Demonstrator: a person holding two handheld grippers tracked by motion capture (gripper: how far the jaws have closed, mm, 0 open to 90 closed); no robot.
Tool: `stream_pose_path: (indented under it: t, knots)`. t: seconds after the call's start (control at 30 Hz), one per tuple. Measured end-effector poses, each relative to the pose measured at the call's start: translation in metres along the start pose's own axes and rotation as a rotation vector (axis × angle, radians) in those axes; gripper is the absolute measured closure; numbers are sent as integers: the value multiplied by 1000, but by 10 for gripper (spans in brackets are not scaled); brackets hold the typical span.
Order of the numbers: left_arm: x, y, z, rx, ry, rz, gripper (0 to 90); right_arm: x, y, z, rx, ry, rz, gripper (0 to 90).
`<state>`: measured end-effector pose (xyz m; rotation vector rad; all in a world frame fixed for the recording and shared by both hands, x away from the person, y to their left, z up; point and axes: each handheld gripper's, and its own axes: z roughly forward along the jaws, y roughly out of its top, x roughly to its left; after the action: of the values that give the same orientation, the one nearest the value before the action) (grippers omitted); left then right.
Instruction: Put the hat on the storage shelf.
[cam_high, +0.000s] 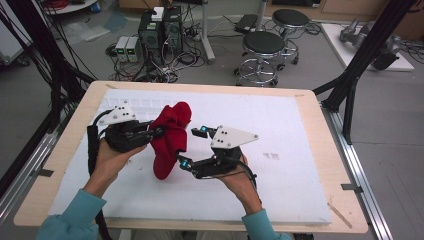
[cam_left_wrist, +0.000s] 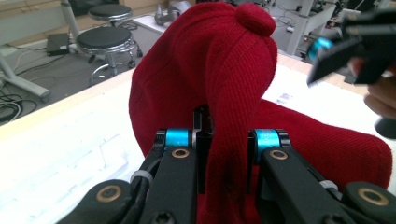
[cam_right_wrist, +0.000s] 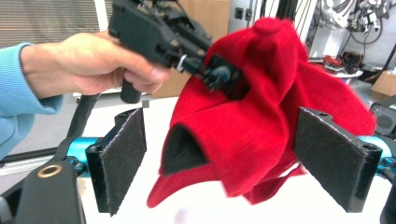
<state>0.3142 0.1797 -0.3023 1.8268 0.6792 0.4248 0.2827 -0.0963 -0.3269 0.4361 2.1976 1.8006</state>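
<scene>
A red knit hat (cam_high: 170, 135) hangs above the white foam board (cam_high: 280, 120), its lower end near or on the board. My left gripper (cam_high: 159, 131) is shut on a fold of the hat (cam_left_wrist: 224, 60), pinched between its two jaws (cam_left_wrist: 224, 140). My right gripper (cam_high: 192, 146) is to the right of the hat, jaws wide apart. In the right gripper view the hat (cam_right_wrist: 252, 107) hangs between the two black pads (cam_right_wrist: 123, 158), with gaps on both sides, and the left gripper (cam_right_wrist: 219, 74) grips it from the upper left.
The foam board lies on a wooden table (cam_high: 75, 130). Behind the table stand two stools (cam_high: 262, 47) and computer boxes with cables (cam_high: 160, 32) on the floor. Black frame posts (cam_high: 367, 47) rise at the right, and more at the left.
</scene>
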Motion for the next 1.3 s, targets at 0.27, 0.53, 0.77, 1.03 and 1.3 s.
stream_pose_path:
  t: [0.27, 0.53, 0.77, 1.03, 1.3]
  knots:
    - [0, 11, 3, -44, 54, -23, 835, 6, -12, -1, 32, 2, 21, 201]
    - [-4, 21, 7, -51, 85, -22, 836, 10, -16, 7, 65, 14, 48, 269]
    - [-9, 26, 9, -87, 92, -41, 836, 7, -18, 15, 108, -37, 91, 370]
    - [-11, 29, 10, -89, 103, -39, 837, 3, -18, 21, 106, -80, 145, 529]
    - [-12, 29, 10, -94, 100, -33, 837, 3, -17, 30, 121, -68, 157, 698]
